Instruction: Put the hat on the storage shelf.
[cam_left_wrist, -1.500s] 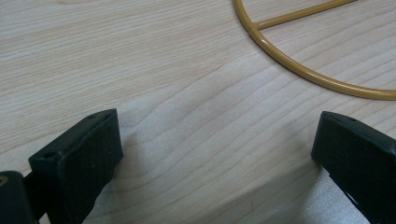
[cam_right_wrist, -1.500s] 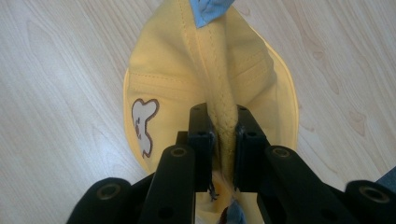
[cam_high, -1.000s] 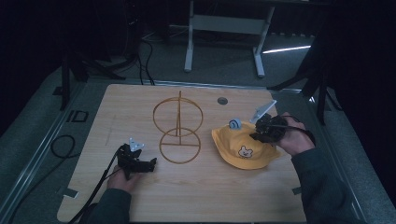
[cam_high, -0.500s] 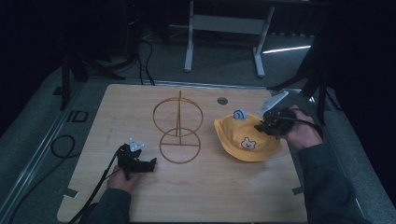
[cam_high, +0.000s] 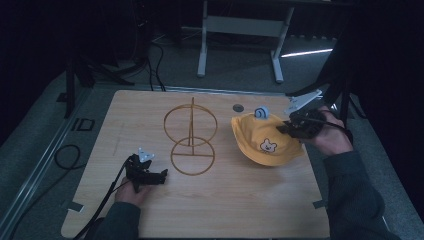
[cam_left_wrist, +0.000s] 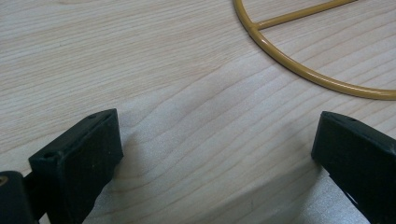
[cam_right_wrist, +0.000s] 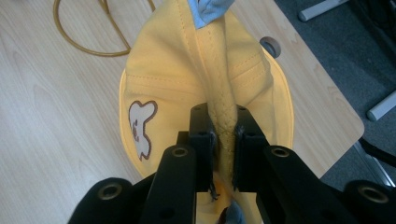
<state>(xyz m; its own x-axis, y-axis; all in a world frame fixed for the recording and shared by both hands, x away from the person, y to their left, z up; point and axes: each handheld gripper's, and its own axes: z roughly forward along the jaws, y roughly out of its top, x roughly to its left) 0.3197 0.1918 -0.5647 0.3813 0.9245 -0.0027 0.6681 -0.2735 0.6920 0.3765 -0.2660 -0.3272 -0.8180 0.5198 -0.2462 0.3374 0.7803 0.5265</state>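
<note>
1. A wooden table (cam_high: 225, 200) carries a yellow hat (cam_high: 265, 142) toward 3 o'clock and a golden wire stand (cam_high: 191, 137) near its middle.
2. The right gripper (cam_high: 295, 126), held in a hand at the hat's 3 o'clock edge, has its jaws pressed together on a raised fold of the hat's fabric; in the right gripper view (cam_right_wrist: 219, 140) the stitched ridge of the hat (cam_right_wrist: 205, 79) runs up between the two black jaws.
3. The hat shows a white bear patch (cam_right_wrist: 140, 128) on its side and a light blue piece (cam_high: 261, 112) at its top, toward 12 o'clock.
4. The left gripper (cam_high: 150, 175) rests on the table at about 7 o'clock, just beside the stand's round base.
5. In the left gripper view its jaws stand spread wide over bare wood, and the base ring of the stand (cam_left_wrist: 299, 70) curves past at 1 o'clock, untouched.
</note>
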